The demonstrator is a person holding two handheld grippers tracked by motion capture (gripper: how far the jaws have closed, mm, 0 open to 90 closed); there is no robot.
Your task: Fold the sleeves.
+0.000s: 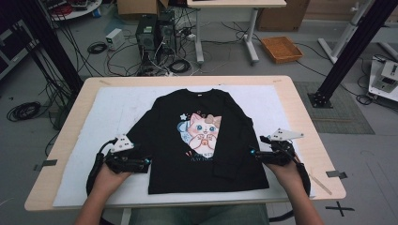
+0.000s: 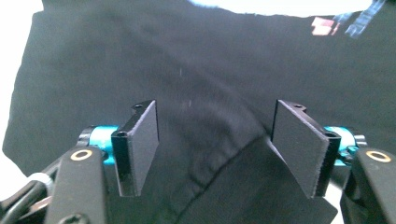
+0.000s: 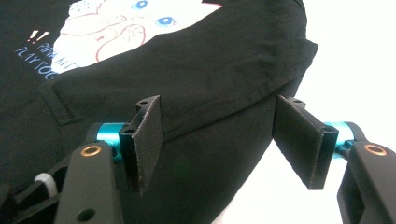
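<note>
On the white mat (image 1: 89, 140), the black shirt (image 1: 173, 140) is flanked by the left gripper (image 1: 146, 162) and right gripper (image 1: 253, 153), jaws spread wide over its side edges, nothing pinched; bare mat is seen outside both edges.

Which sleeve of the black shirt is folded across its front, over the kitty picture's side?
The sleeve by the right claw: it slants across the shirt's front. The other sleeve lies beside the body.

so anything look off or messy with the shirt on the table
Nothing stands out. The black shirt lies flat and fairly square on the white mat, both sleeves folded across its front. The left gripper and right gripper sit open at its side edges.
</note>
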